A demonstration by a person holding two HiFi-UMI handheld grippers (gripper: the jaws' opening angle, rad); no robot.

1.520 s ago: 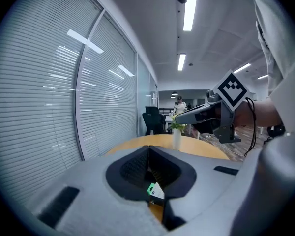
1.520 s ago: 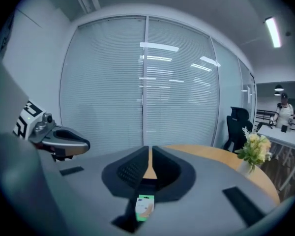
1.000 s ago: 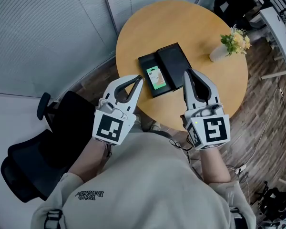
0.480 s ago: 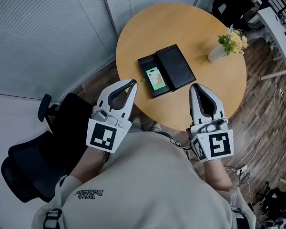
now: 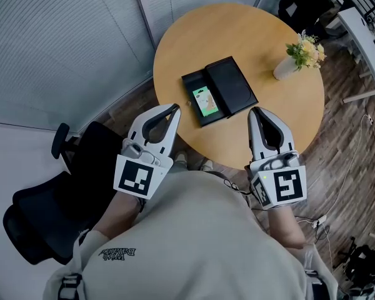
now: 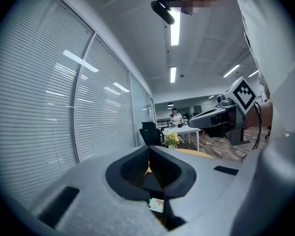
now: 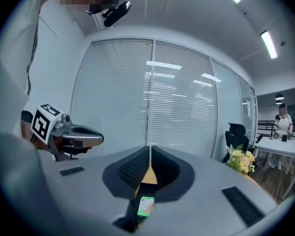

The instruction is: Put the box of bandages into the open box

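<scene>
Bandage box (image 5: 204, 102), green-faced, is lying flat inside the open box (image 5: 191, 82), in the left-hand black tray. The tray's matching black half (image 5: 230, 86) is spreading out flat at the tray's 3 o'clock, and the pair is sitting just toward 8 o'clock of the middle of the round wooden table (image 5: 237, 33).

Starting far left, a black office chair (image 5: 44, 211) is standing on the floor, well apart from the table. Next along, the left gripper (image 5: 174, 109) is hanging in the air at the table's 8 o'clock rim, near the tray but touching nothing. In its own view, the left gripper (image 6: 148, 149) is showing its jaws pressed together with nothing between them, and a sliver of the bandage box (image 6: 156, 205) is peeking through the gap beneath them.

Moving right, the right gripper (image 5: 253, 111) is hovering toward the table's 5 o'clock side, its jaws likewise closed together and empty. The bandage box (image 7: 146, 205) is showing below the tips of the right gripper (image 7: 150, 149) in that view as well.

Farthest right, a white vase of flowers (image 5: 287, 66) is standing upright at the table's 3 o'clock.
</scene>
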